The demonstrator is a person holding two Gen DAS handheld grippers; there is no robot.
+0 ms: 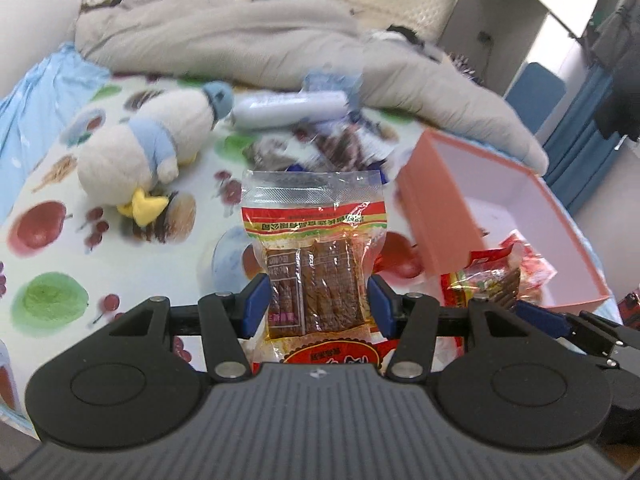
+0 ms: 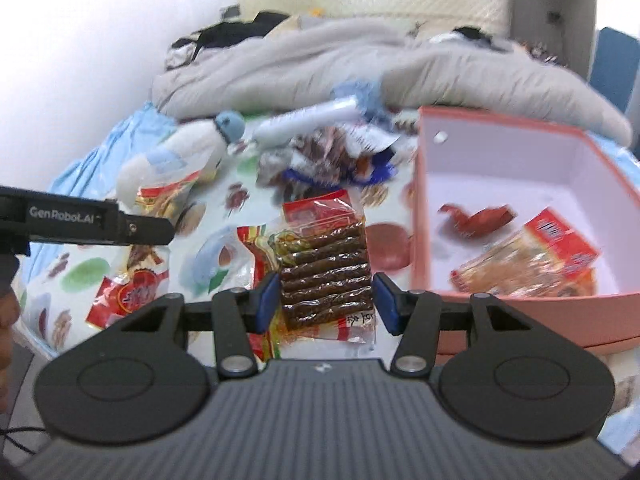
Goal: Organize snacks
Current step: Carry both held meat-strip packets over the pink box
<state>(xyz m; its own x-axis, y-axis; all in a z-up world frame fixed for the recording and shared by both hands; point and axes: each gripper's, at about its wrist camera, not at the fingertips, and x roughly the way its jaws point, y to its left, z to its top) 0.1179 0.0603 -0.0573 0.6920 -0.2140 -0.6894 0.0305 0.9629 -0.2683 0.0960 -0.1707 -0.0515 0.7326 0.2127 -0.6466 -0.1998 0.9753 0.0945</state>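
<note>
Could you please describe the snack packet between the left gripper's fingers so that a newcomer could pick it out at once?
Start at the pink box on the fruit-print sheet. Just left of it, the left gripper holds a clear snack packet upright. Unlike the loose pile behind, it shows two brown slabs under a red-and-yellow band.

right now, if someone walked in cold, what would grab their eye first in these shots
First, the snack packet of brown strips, held upright between the blue pads of the left hand-held gripper. Next, the pink box on the right of the fruit-print sheet, with a few red snack packs already inside. The right hand-held gripper frames another packet of dark sticks; a plush duck lies far left.
</note>
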